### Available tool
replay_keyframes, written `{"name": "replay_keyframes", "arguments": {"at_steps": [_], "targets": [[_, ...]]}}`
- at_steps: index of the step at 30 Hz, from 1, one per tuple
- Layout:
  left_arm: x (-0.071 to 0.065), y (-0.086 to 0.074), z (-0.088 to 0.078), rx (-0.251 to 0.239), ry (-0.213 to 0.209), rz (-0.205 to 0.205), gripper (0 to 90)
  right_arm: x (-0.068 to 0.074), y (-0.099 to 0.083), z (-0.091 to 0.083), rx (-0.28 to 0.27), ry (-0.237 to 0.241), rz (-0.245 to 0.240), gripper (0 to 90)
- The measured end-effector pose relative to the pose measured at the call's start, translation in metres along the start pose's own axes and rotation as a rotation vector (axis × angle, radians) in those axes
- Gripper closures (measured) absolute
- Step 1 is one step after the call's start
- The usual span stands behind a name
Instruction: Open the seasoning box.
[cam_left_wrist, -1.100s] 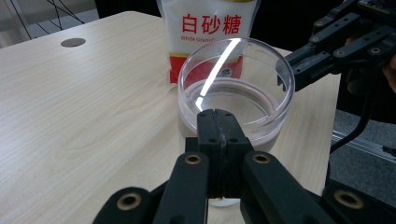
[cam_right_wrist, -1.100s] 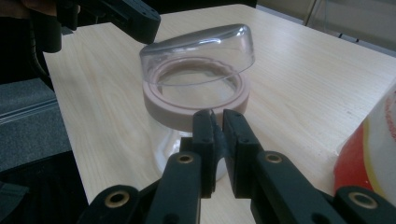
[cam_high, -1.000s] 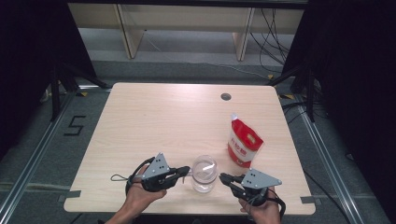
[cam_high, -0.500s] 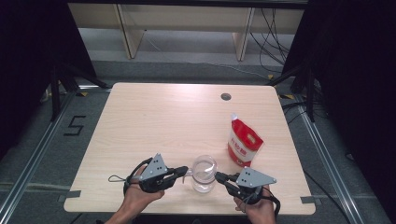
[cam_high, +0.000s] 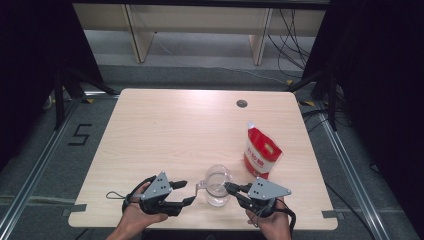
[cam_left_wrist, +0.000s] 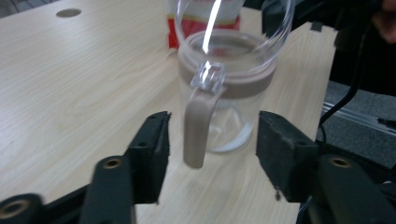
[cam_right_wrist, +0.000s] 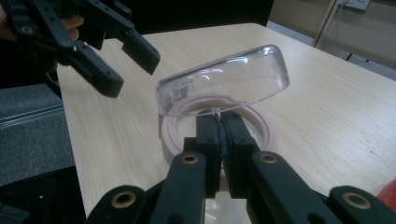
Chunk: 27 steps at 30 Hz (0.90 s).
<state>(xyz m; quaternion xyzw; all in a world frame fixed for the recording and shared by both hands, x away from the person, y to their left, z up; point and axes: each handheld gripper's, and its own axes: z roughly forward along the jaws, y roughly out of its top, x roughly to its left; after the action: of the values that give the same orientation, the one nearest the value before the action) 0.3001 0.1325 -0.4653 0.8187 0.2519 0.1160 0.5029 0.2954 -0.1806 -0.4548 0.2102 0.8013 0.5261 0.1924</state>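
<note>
Jaws of the left gripper have just been opening and now stand apart w/ the taupe handle of the clear glass jar w/ taupe collar between them, pads not touching it. So the left has let go. Right gripper is pinched tight on the jar's rim near the hinge, under the clear domed lid, which stands flipped up (jar looks empty). Jar sits near the front edge of the light wood table; red-and-white pouch stands just beyond. Likely filling comes next.
</note>
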Motion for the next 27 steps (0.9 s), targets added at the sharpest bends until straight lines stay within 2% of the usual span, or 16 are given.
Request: {"name": "replay_keyframes", "arguments": {"at_steps": [1, 2, 5, 6, 7, 9, 11, 13, 15, 16, 17, 20, 21, 22, 25, 27], "targets": [[0.002, -0.002, -0.001, 0.008, 0.012, -0.010, 37.9, 0.001, 0.000, 0.001, -0.003, -0.001, 0.009, 86.8], [0.005, -0.005, -0.001, 0.008, 0.028, -0.037, 33.7, -0.001, 0.002, 0.002, -0.010, 0.007, -0.016, 86.8], [0.007, -0.009, -0.002, 0.014, 0.043, -0.051, 29.8, 0.002, 0.004, 0.002, -0.001, 0.008, -0.001, 86.6], [0.008, -0.011, -0.002, 0.023, 0.053, -0.041, 27.4, 0.003, 0.004, 0.003, -0.011, 0.000, 0.006, 86.5], [0.008, -0.012, -0.001, 0.043, 0.056, -0.052, 25.0, 0.004, 0.005, 0.004, -0.018, 0.002, -0.004, 86.3], [0.008, -0.014, 0.000, 0.042, 0.049, -0.051, 23.1, 0.004, 0.007, 0.004, -0.017, 0.006, -0.004, 86.0], [0.009, -0.017, 0.000, 0.070, 0.059, -0.025, 22.0, 0.005, 0.007, 0.004, -0.021, 0.006, -0.007, 85.8], [0.007, -0.018, 0.001, 0.058, 0.060, -0.029, 18.5, 0.007, 0.009, 0.006, -0.031, 0.002, -0.004, 85.7], [0.006, -0.019, 0.001, 0.051, 0.063, -0.042, 17.7, 0.007, 0.009, 0.006, -0.028, 0.016, -0.007, 85.7], [0.007, -0.020, 0.000, 0.057, 0.067, -0.041, 17.1, 0.009, 0.010, 0.006, -0.023, 0.006, 0.009, 85.5], [0.008, -0.021, 0.000, 0.067, 0.074, -0.031, 17.1, 0.008, 0.011, 0.007, -0.033, 0.006, -0.014, 85.3], [0.008, -0.022, 0.001, 0.050, 0.074, -0.037, 17.1, 0.010, 0.012, 0.008, -0.039, 0.013, -0.015, 85.3], [0.011, -0.022, -0.001, 0.079, 0.080, -0.015, 17.1, 0.011, 0.013, 0.009, -0.040, 0.014, -0.018, 85.3], [0.010, -0.023, 0.000, 0.067, 0.072, -0.029, 17.1, 0.013, 0.014, 0.010, -0.035, 0.027, -0.013, 85.2], [0.009, -0.023, 0.000, 0.069, 0.077, -0.026, 17.1, 0.014, 0.015, 0.012, -0.042, 0.031, -0.021, 84.4], [0.008, -0.023, 0.002, 0.048, 0.070, -0.041, 17.1, 0.016, 0.016, 0.014, -0.049, 0.033, -0.021, 84.2]]}}
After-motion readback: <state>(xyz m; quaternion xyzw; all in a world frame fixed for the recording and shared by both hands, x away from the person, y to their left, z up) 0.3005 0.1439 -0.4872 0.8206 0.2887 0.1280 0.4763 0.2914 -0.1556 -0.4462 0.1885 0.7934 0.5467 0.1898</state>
